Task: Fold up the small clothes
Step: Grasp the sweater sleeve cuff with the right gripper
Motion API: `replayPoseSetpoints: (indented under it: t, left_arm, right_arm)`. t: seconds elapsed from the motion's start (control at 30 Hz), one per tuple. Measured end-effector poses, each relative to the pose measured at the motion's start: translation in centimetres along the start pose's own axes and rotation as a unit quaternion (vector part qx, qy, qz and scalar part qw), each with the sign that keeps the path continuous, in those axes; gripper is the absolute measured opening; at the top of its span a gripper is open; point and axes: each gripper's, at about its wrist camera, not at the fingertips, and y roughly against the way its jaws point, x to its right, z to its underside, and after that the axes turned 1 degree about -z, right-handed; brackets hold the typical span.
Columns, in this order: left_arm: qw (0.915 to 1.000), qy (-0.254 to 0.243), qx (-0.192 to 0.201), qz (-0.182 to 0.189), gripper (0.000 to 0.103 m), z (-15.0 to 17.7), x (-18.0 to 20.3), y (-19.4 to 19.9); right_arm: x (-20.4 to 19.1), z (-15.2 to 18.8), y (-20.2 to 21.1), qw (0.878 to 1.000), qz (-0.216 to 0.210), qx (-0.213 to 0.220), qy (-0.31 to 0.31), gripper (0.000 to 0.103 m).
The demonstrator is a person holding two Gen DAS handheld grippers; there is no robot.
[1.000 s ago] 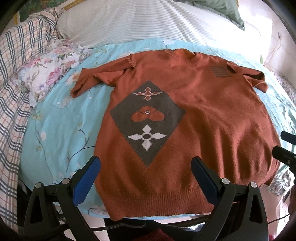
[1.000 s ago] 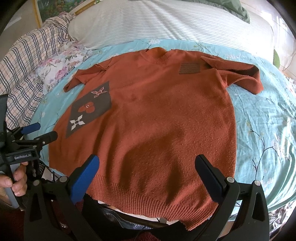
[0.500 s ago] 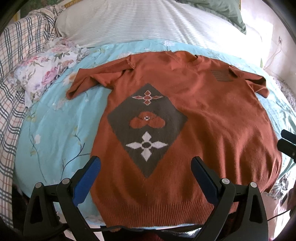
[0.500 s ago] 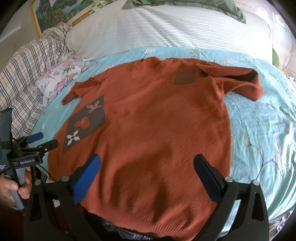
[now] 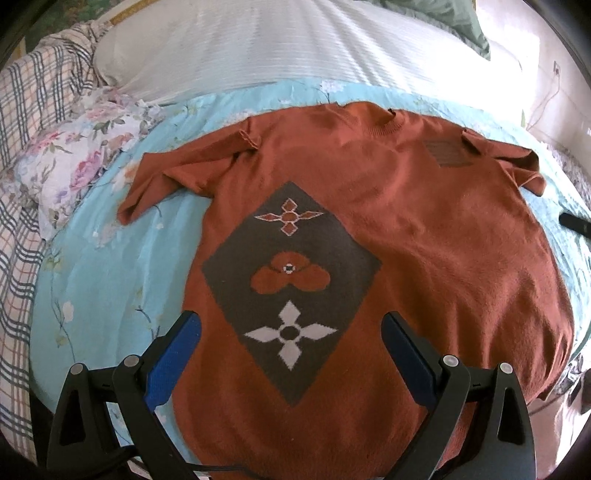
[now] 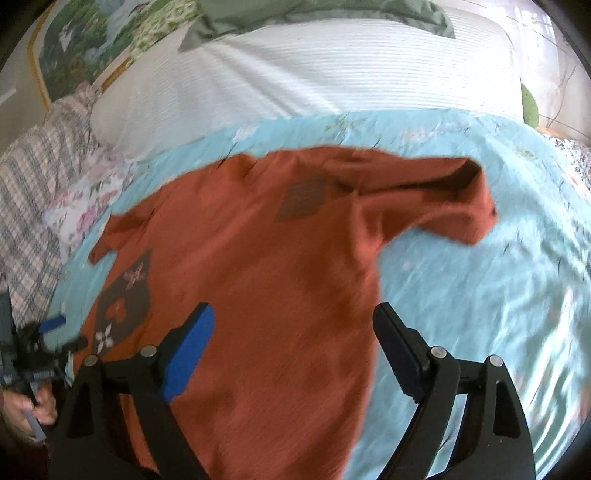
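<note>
A rust-orange knitted short-sleeved sweater (image 5: 424,236) lies flat, face up, on a light blue floral bedspread (image 5: 96,280). It has a grey diamond with flower motifs (image 5: 291,280) on its front and a small grey patch near one shoulder. My left gripper (image 5: 290,332) is open and empty above the sweater's lower part, over the diamond. My right gripper (image 6: 293,328) is open and empty above the sweater (image 6: 266,266) near its right side edge. The right sleeve (image 6: 454,206) lies spread on the bedspread. The left gripper also shows at the left edge of the right wrist view (image 6: 55,332).
A white striped pillow (image 5: 280,48) lies behind the sweater, with a green cloth (image 6: 314,14) on it. A floral cloth (image 5: 74,166) and a plaid blanket (image 5: 22,147) lie at the left. The bed's near edge is below the grippers.
Both grippers have moved forward over the sweater, which now sits lower and larger in view. The right gripper has also shifted right towards the right sleeve. Both stay open.
</note>
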Motion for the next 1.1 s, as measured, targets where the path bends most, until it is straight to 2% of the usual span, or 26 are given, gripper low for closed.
replayPoseSetpoints:
  t: [0.07,0.2,0.3,0.37,0.5,0.67,0.7,0.73,0.77,0.8,0.83,0.87,1.0,1.1]
  left_arm:
    - [1.0,-0.005,-0.003,0.003,0.098,-0.2,0.4,-0.3]
    - [0.9999,-0.013,-0.011,0.001,0.098,-0.7,1.0,-1.0]
    - [0.9997,-0.015,-0.018,0.005,0.098,-0.9,1.4,-1.4]
    - [0.9995,-0.022,-0.024,0.005,0.098,-1.1,1.8,-1.8]
    - [0.9987,-0.035,-0.038,0.0,0.098,-1.5,2.7,-3.0]
    - [0.9978,-0.04,-0.053,0.002,0.098,-2.0,3.6,-4.5]
    - [0.9974,-0.042,-0.057,0.002,0.098,-2.1,3.8,-4.9]
    - [0.9973,-0.044,-0.06,0.003,0.098,-2.1,3.9,-5.2]
    - [0.997,-0.045,-0.063,0.004,0.098,-2.1,4.0,-5.5]
    - [0.9968,-0.046,-0.064,0.004,0.098,-2.2,4.1,-5.6]
    - [0.9967,-0.047,-0.066,0.005,0.098,-2.2,4.2,-5.8]
    - [0.9965,-0.048,-0.067,0.006,0.098,-2.2,4.2,-5.9]
    - [0.9965,-0.048,-0.067,0.008,0.098,-2.1,4.2,-6.3]
    - [0.9967,-0.043,-0.067,0.017,0.098,-2.0,4.2,-6.4]
  right_arm:
    - [1.5,-2.4,-0.6,1.0,-0.003,0.006,-0.004,0.078]
    - [4.3,-7.2,-2.8,1.0,-0.004,0.008,-0.008,0.072]
    - [6.5,-10.7,-5.5,1.0,0.016,0.001,-0.012,0.069]
    - [7.4,-12.5,-7.6,1.0,0.023,-0.014,-0.008,0.067]
    - [7.5,-15.1,-12.2,0.997,0.032,-0.053,0.038,0.066]
    - [7.1,-15.7,-17.8,0.986,0.064,-0.117,0.102,0.064]
    - [7.1,-15.4,-18.8,0.982,0.079,-0.131,0.114,0.06]
    - [7.3,-15.3,-19.4,0.979,0.091,-0.14,0.119,0.041]
    - [7.5,-15.1,-19.6,0.977,0.104,-0.143,0.118,0.027]
    - [7.8,-15.1,-19.3,0.979,0.104,-0.138,0.111,0.023]
    - [8.1,-15.1,-18.7,0.982,0.095,-0.13,0.096,0.008]
    - [8.2,-15.1,-18.1,0.984,0.091,-0.123,0.086,0.005]
    - [7.1,-15.0,-15.0,0.994,0.052,-0.087,0.05,0.004]
    - [4.6,-15.1,-12.7,0.998,0.001,-0.058,0.025,0.004]
